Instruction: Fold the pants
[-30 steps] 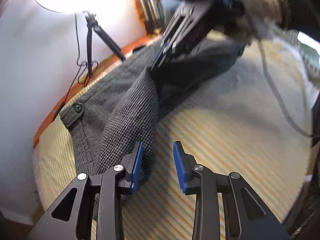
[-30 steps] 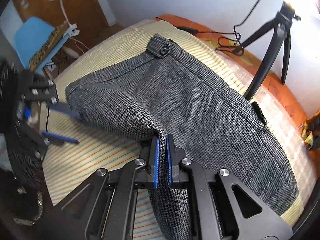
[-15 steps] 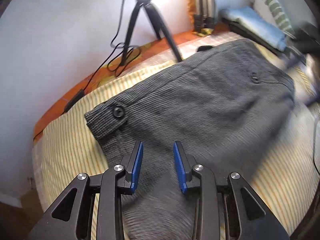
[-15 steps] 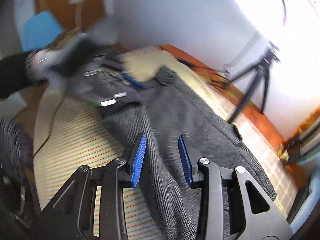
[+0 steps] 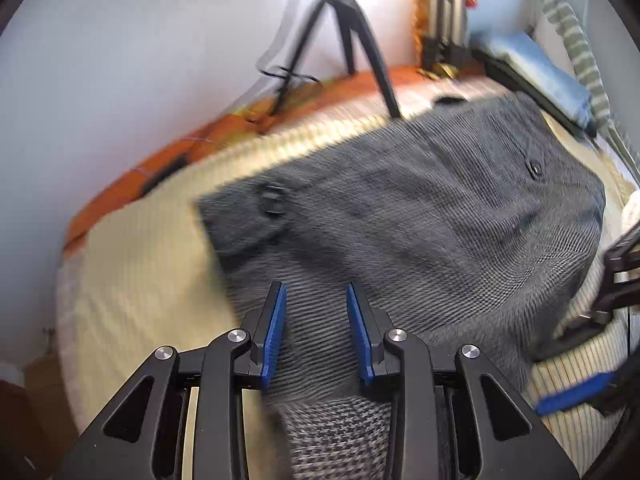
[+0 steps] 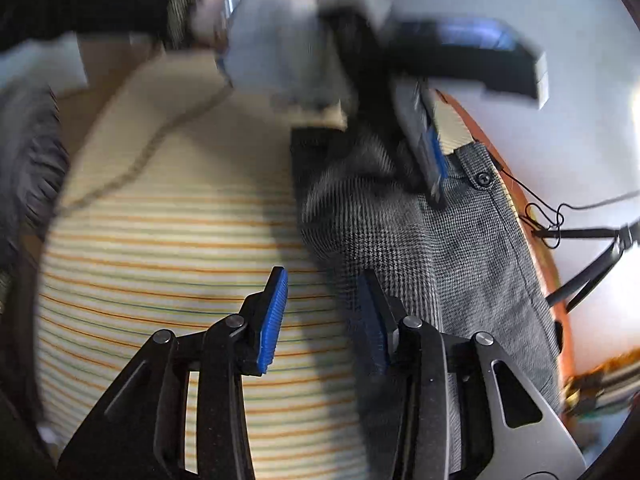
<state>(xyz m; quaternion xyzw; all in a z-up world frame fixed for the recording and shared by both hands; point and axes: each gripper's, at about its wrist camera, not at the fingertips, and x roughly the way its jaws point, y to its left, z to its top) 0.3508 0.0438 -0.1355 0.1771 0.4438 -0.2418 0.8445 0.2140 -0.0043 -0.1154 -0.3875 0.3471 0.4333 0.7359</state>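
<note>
1. Two hand-held grippers hold nothing: the left hand-held gripper (image 5: 316, 330) hangs with jaws apart over the pants (image 5: 440, 220), and the right hand-held gripper (image 6: 326, 316) is spread at the cloth's edge.
2. The grey pants lie doubled over on the striped bed (image 6: 168, 264), waistband button (image 6: 485, 178) showing.
3. Judging by that, at least one fold looks done; a final fold or smoothing probably remains.

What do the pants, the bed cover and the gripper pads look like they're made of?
Pants: woven grey cloth, matte, apparently wool-like; a fine houndstooth check shows. Bed cover: soft cream fabric, probably cotton, with thin orange and green stripes. Left gripper and right gripper pads: blue, ribbed, likely rubber or plastic.
</note>
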